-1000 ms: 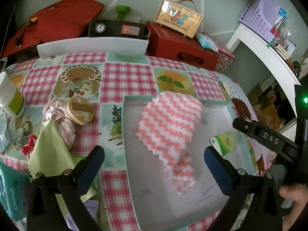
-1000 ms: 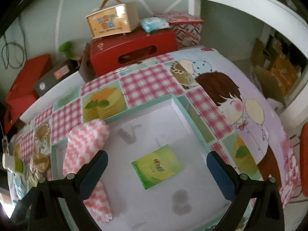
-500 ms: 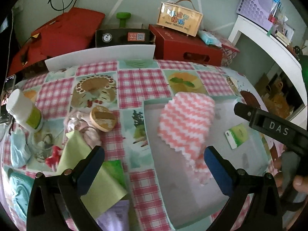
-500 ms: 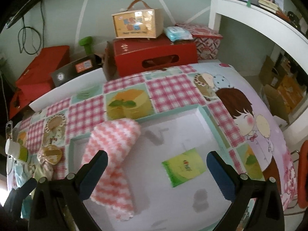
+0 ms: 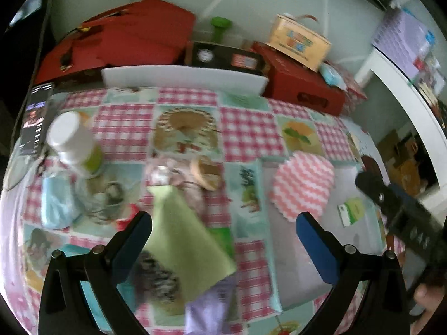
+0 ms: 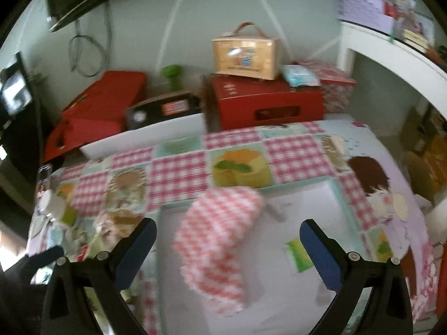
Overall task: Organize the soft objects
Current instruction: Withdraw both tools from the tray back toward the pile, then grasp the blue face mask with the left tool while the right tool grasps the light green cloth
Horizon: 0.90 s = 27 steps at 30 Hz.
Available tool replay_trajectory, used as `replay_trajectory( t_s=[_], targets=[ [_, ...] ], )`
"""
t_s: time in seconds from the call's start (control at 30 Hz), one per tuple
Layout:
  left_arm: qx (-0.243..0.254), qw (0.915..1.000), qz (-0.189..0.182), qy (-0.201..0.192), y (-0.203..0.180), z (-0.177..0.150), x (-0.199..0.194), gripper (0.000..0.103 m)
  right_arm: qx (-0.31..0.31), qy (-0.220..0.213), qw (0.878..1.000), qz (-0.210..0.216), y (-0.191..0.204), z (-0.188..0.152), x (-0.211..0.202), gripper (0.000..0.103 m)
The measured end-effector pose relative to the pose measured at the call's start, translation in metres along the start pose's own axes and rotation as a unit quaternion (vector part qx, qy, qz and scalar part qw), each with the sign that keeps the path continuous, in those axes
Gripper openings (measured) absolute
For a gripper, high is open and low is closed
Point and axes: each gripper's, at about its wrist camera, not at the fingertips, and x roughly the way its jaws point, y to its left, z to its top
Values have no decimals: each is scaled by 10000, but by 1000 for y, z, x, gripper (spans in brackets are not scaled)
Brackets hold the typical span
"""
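Observation:
A pink-and-white zigzag cloth (image 5: 303, 185) (image 6: 220, 240) lies in the white tray (image 5: 296, 262) (image 6: 282, 301), beside a small green packet (image 5: 351, 210) (image 6: 299, 254). My left gripper (image 5: 223, 240) is open and empty, above a light green cloth (image 5: 184, 240) left of the tray. A pink crumpled cloth (image 5: 167, 174), a purple item (image 5: 212, 304) and a blue cloth (image 5: 56, 203) lie on the table. My right gripper (image 6: 227, 248) is open and empty, above the tray and the zigzag cloth.
A white bottle with a green label (image 5: 75, 143), a round wooden lid (image 5: 205, 171) and a phone (image 5: 35, 117) are on the chequered tablecloth. Red boxes (image 6: 265, 103) and a carton with a handle (image 6: 245, 53) stand behind the table. A white shelf (image 6: 391, 53) is at right.
My left gripper has swung left, off the tray and over the green cloth and clutter. My right gripper has shifted left, so the zigzag cloth now sits between its fingers.

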Motion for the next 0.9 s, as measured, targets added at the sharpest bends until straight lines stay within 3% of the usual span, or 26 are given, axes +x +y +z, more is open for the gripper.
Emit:
replay_trajectory(
  t_s=[0.23,0.4,0.57,0.77,0.9],
  targets=[
    [-886,9956,293,31,72,6,-11,102,-558,206,9964,600,54,-13,6,103],
    [-1202,9918,422,71,110,3,-14,102,-888,449,9909,909,87,-26,16,103],
    [-1659,9851,375,251,156,0,-5,102,-983,798,9840,1250,111,-39,34,103],
    [-2159,9733,515,586,204,-6,18,102,-1001,1087,9803,1313,124,-50,51,103],
    [-2245,9701,581,720,218,-9,31,102,-1014,1182,9793,1289,128,-53,59,103]
  ],
)
